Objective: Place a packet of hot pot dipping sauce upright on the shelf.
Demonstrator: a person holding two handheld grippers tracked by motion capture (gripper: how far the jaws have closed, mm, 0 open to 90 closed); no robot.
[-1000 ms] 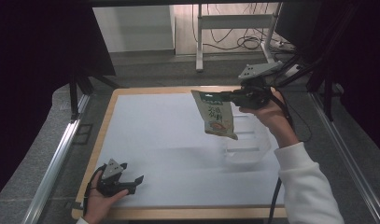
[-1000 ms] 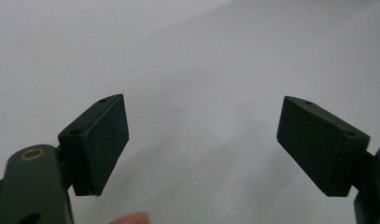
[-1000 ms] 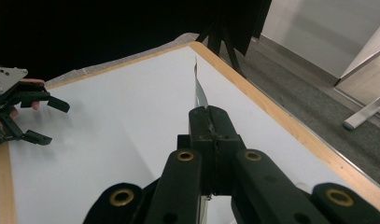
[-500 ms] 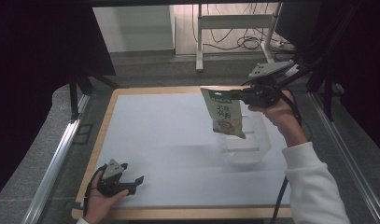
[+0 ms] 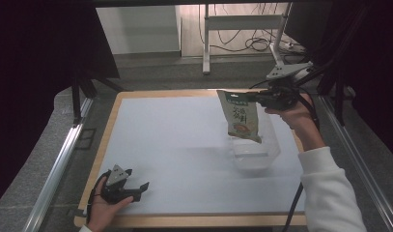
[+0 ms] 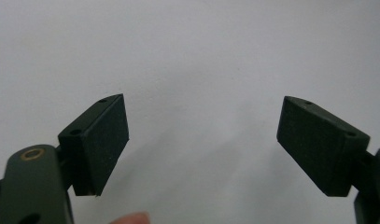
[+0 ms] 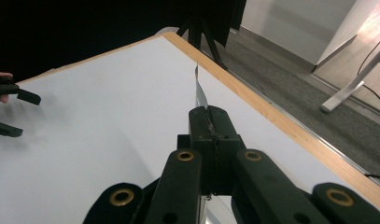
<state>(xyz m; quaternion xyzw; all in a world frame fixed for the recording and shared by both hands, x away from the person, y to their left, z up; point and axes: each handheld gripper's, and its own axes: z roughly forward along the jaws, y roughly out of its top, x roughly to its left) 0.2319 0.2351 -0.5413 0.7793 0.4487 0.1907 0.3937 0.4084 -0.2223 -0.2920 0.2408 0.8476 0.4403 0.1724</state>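
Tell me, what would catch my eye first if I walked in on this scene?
Most likely the green and tan snack packet dangling in mid-air at the table's far right, pinched by its top edge in the right tool, whose jaws are shut tight on it. It hangs just above a clear plastic container on the white table. At the near left corner, the left tool rests low on the table with its jaws wide open and nothing between them.

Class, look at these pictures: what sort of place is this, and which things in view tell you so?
Probably a lab or test room set up for recording. A white-topped table with a wooden rim stands among dark curtains, loose cables lie on the floor behind, and a person works with hand-held grippers.
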